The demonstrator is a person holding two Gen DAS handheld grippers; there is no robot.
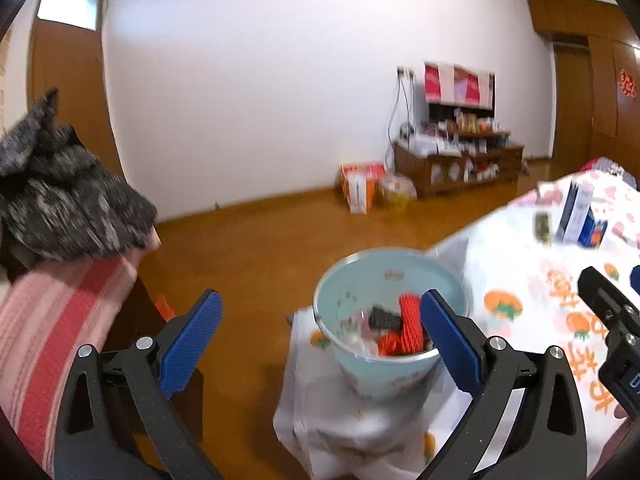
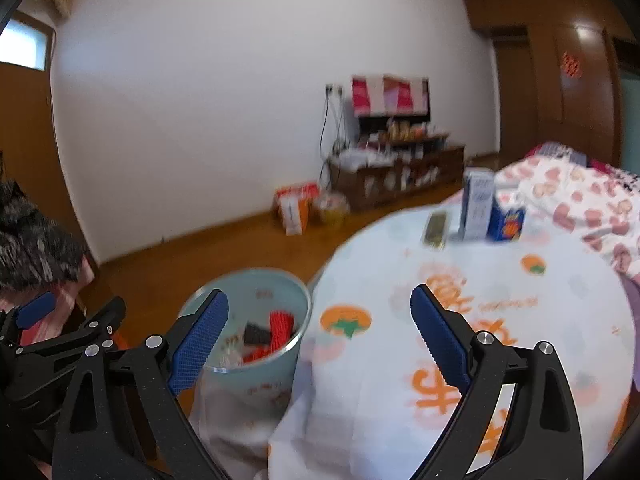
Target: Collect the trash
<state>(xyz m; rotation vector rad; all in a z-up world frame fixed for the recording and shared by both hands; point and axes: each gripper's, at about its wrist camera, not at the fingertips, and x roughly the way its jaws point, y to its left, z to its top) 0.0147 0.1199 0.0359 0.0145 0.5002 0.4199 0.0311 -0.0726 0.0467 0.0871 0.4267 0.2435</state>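
At the far left a dark mottled cloth (image 1: pixel 68 200) lies over a pink striped cushion (image 1: pixel 56 320), no part of the job. Next comes the left gripper (image 1: pixel 320 344), its blue pads spread wide with nothing between them. The pale blue bin (image 1: pixel 356 280) stands just ahead of it and slightly to its right, beside the table's draped edge. It already holds trash: a red net sleeve (image 1: pixel 410 324), something black (image 1: pixel 384 318) and a clear wrapper, though blur makes the smaller bits hard to name.

Further right is the table, under a white cloth printed with orange fruit (image 2: pixel 400 264). The right gripper (image 2: pixel 320 340) hangs over its near edge, also wide open and holding nothing (its left pad overlaps the bin only in the picture, not by touch).

The pieces probably left to collect stand at the far side of the table, well apart from both grippers: a small greenish packet (image 2: pixel 435 230), then a tall white carton (image 2: pixel 478 204), then a short blue box (image 2: pixel 506 224), close together in a row. They lie ahead and to the right of the right gripper, which is clearly the nearer one. The carton's long axis is upright, so a level grip across its narrow faces would suit. Whether the packet lies flat or stands, I cannot tell.
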